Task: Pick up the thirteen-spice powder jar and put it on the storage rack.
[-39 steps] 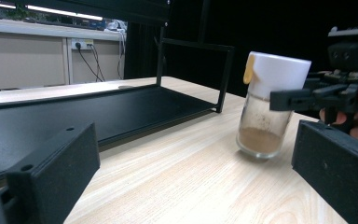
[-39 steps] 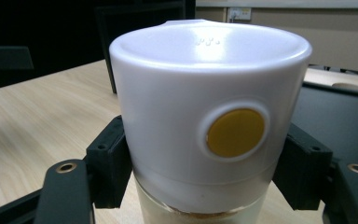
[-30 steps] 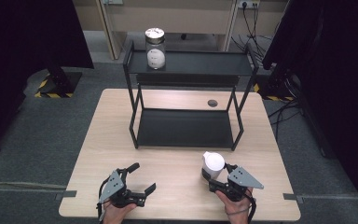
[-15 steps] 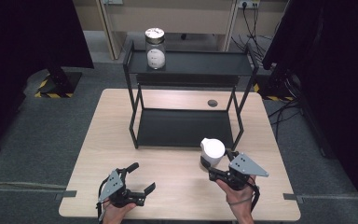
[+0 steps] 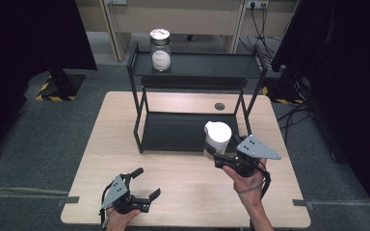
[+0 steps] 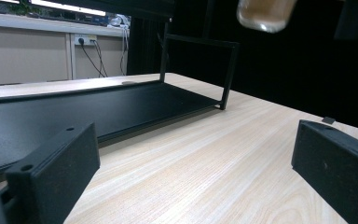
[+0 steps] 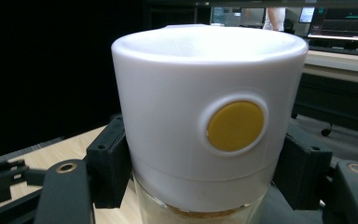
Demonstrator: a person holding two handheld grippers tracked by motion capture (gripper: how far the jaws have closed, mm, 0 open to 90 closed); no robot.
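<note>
Jar aloft before the rack

We keep the right gripper (image 5: 220, 159) pinching the white-lidded jar (image 5: 217, 137) upright (left gripper (image 5: 143, 186) spread) nearing the rack (image 5: 192, 67).

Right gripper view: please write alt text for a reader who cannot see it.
A glass jar with a white lid is clamped between the right gripper's black jaws. A round yellow button sits on the lid's side.

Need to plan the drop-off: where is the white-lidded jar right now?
In the high view, the white-lidded jar is clamped in the right gripper, off the table, by the front right corner of the black shelf rack's lower shelf.
</note>
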